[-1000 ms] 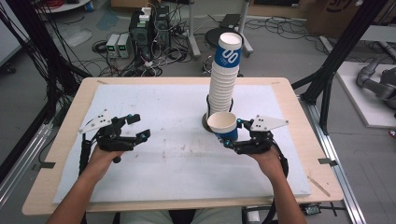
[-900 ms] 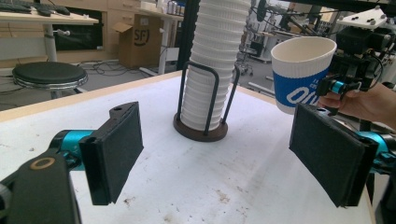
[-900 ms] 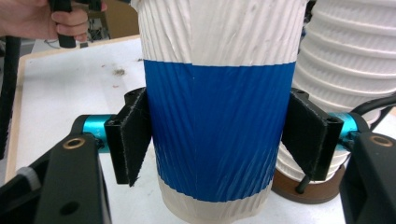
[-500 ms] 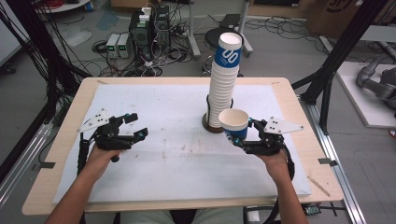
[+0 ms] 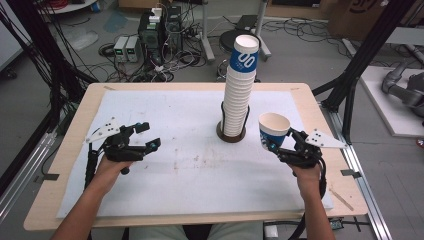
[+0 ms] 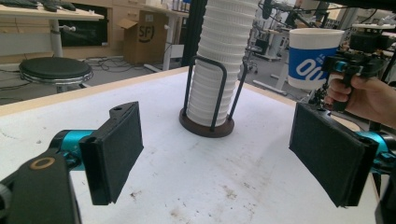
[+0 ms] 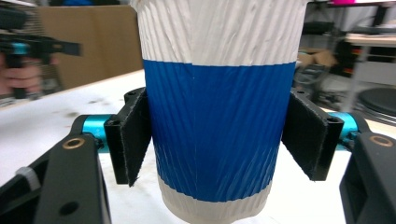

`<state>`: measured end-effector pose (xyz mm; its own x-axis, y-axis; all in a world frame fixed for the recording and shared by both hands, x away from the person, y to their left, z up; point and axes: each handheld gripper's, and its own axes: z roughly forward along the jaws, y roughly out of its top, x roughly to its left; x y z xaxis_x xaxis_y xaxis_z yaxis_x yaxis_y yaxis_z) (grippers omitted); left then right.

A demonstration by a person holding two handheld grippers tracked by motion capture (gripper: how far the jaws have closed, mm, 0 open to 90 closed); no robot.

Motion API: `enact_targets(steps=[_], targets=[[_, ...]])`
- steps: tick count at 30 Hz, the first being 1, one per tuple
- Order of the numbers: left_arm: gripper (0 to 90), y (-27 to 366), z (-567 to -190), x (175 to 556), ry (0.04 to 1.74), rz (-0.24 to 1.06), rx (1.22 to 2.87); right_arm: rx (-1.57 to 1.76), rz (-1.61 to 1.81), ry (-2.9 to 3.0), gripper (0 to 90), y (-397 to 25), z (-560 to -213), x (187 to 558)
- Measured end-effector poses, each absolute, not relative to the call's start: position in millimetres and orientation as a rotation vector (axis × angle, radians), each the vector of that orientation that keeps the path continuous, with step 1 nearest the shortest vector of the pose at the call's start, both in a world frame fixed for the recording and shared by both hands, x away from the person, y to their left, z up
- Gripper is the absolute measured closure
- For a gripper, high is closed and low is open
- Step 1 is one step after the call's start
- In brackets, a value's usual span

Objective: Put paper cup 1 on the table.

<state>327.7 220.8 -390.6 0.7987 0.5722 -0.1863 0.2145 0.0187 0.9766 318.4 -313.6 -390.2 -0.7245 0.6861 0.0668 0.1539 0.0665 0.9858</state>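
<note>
A tall stack of white paper cups point(image 5: 239, 90) stands in a black wire holder point(image 5: 231, 135) at the table's middle; its top cup has a blue band. My right gripper point(image 5: 274, 142) is shut on a single blue-and-white paper cup point(image 5: 272, 131), held upright just right of the stack and apart from it. In the right gripper view the pads point(image 7: 130, 140) press both sides of the cup point(image 7: 217, 130). My left gripper point(image 5: 145, 135) is open at the table's left, with nothing between its jaws. The left gripper view faces the stack point(image 6: 219, 70) and the held cup point(image 6: 312, 58).
A white sheet point(image 5: 190, 175) covers the wooden table point(image 5: 65, 165). Black frame posts point(image 5: 350, 95) rise beyond the right edge. Cables and boxes lie on the floor behind the table.
My right gripper has carried the cup to the right, away from the stack's base. The left gripper has barely moved.
</note>
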Motion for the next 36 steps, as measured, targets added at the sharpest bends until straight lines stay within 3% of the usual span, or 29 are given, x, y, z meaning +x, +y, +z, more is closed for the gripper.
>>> enact_targets(steps=[24,36], targets=[[17.1,217,-397,330,0.669,0.311,1.579,1.195,1.422,1.885,30.1,-323,-435,380],[17.1,216,-398,330,0.672,0.306,1.58,1.263,1.263,1.986,29.2,-320,-447,387]])
